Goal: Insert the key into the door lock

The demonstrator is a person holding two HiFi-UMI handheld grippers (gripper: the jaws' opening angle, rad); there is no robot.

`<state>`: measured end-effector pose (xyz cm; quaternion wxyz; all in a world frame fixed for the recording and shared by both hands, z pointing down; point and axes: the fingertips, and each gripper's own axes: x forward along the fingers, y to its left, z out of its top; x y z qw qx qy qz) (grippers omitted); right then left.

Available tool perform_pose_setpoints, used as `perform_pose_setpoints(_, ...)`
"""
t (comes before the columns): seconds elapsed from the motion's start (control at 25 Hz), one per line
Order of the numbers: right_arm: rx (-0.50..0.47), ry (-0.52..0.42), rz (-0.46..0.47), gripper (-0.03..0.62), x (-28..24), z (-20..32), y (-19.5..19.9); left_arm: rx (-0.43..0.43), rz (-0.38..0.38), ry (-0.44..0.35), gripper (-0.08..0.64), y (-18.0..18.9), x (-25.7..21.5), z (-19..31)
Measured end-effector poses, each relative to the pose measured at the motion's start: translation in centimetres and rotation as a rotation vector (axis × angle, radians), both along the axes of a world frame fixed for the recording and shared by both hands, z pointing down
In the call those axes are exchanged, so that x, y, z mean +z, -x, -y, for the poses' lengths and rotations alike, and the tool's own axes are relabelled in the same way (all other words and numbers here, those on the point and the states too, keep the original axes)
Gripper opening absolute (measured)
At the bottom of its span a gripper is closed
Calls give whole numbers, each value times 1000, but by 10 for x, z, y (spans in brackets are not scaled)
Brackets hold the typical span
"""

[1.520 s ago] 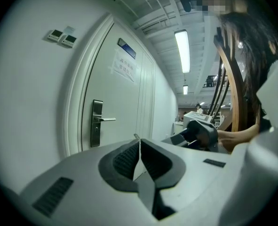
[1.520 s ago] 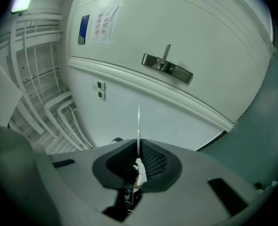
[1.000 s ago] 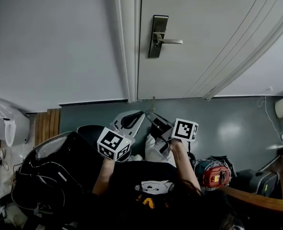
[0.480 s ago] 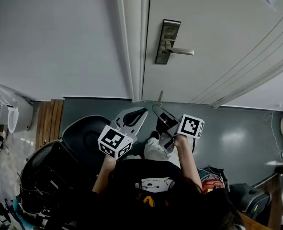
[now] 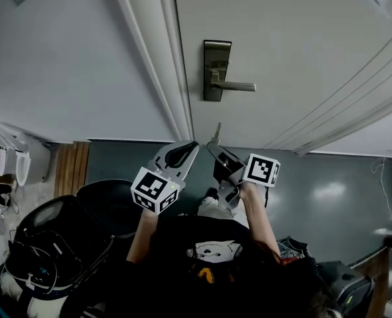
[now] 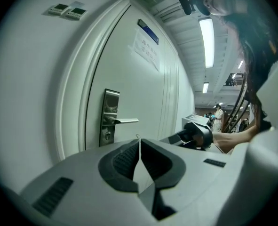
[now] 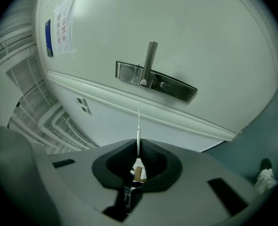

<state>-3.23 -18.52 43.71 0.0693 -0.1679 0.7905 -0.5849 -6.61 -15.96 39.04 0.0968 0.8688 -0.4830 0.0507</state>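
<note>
While the key (image 5: 216, 132) stands well apart from the door (image 5: 302, 38), the step in hand is the approach. The right gripper (image 5: 212, 147), at lower centre of the head view, pinches the key by its head, and the thin blade sticks out past the jaws toward the lock plate (image 5: 215, 70) at upper centre. In the right gripper view the keyhole (image 7: 163, 85) sits right of the lever handle (image 7: 148, 62) and off the blade's line. The gripper therefore likely needs to shift and roll until blade and slot agree before pushing. A slow, straight advance should keep the slender blade from bending. The left gripper (image 5: 189, 148), just beside it, has its jaws pressed together on nothing.
</note>
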Motion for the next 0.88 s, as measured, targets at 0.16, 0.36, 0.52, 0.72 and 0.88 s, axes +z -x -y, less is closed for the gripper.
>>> perform_pose_setpoints(0.16,-31,-3,13,21,2,19,-1,-10,11,3,15,-7,0,24)
perform_pose_setpoints(0.36,-68,-6,24,21,5,37,-2,-23,24,-5,15,-18,-3,43)
perform_pose_setpoints(0.52,-90,1,28,21,11,52,3,-39,37,1,15,-18,0,53)
perform_pose_setpoints(0.72,-109,18,46,21,16,65,12,-64,49,0,15,-10,-1,60)
perform_pose_setpoints(0.88,-114,57,77,21,20,70,21,-67,51,-2,15,-7,-2,62)
